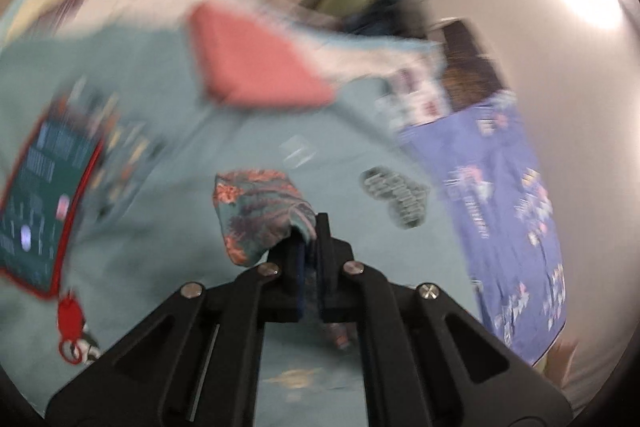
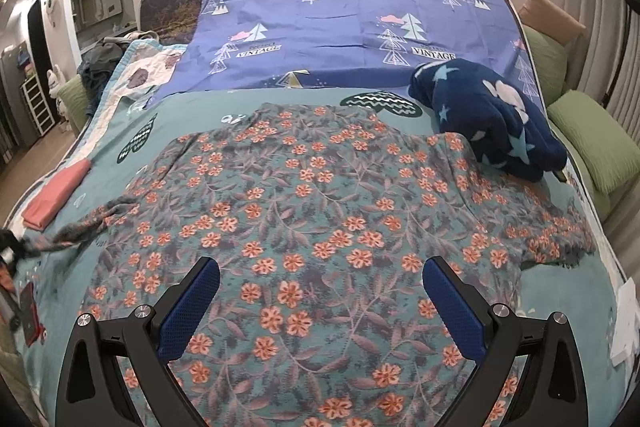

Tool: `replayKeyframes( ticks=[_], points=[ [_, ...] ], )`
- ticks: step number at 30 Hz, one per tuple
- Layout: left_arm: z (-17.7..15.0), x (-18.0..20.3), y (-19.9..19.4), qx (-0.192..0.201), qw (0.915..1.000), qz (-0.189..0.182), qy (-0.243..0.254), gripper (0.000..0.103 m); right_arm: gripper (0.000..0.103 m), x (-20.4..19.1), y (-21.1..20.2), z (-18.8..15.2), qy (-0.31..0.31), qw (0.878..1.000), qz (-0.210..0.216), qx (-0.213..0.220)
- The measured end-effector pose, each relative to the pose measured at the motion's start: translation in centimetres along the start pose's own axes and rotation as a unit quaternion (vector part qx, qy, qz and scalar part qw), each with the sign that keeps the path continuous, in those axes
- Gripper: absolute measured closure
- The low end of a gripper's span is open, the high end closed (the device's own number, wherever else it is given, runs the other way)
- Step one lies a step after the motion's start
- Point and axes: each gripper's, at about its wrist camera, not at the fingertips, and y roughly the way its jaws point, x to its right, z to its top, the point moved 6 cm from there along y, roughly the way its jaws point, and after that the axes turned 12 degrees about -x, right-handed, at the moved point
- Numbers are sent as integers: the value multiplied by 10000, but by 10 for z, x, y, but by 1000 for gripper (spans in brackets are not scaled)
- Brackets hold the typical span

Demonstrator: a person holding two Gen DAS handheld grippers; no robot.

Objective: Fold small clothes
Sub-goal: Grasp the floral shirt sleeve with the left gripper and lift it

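Left tool (image 1: 310,227): jaws closed, with a bunched corner of the floral garment (image 1: 260,215) pinched between the pads. The left wrist view is smeared, so how much cloth sits inside the grip cannot be stated with confidence. The pinch appears intended to carry a sleeve or side edge inward over the body of the garment, the opening step of a fold.

Right tool (image 2: 320,291): jaws standing wide apart, holding nothing, poised above the near portion of the floral garment (image 2: 320,195). In my judgement it waits there to pin or take the near hem once the left side is brought across.

The garment lies spread over the middle of the bed (image 2: 560,283), mostly flat. A thin strip trails toward the bed's left edge; the right side is rumpled.

Further out, at the left edge, a folded pink cloth (image 2: 56,199) lies apart from the work, probably a finished piece set aside. Near the right edge, a dark blue star-patterned fleece (image 2: 492,119) lies heaped, touching the garment's far right corner; probably awaiting its turn. Beyond it, a purple sheet with tree prints (image 2: 340,23) covers the far end.
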Motion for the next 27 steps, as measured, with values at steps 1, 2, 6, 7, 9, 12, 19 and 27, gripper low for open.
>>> replayKeyframes(
  ticks=[1, 2, 6, 7, 9, 12, 19, 27],
  points=[
    [7, 20, -7, 145, 9996, -64, 227, 98, 0, 3, 0, -1, 37, 10000, 7, -5],
    [14, 47, -17, 315, 9978, -167, 553, 98, 0, 4, 1, -1, 60, 10000, 13, -9],
    [9, 153, -41, 520, 9804, -634, 1792, 98, 0, 13, 2, -3, 175, 9998, 33, -34],
    [1, 171, -45, 489, 9753, -740, 2023, 98, 0, 17, 2, -4, 220, 9997, 47, -35],
    [-25, 215, -47, 302, 9610, -1037, 2547, 98, 0, 20, 2, -4, 282, 9996, 46, -24],
    [-85, 269, -40, -93, 9318, -1389, 3353, 98, 0, 31, 0, -5, 407, 9992, 12, -11],
    [-254, 319, 0, -1247, 8569, -1750, 4686, 98, 0, 66, -6, -11, 718, 9974, -72, 8],
    [-363, 296, 54, -2607, 8003, -1352, 5228, 97, 0, 97, 13, -20, 1084, 9889, 961, -323]
  ],
)
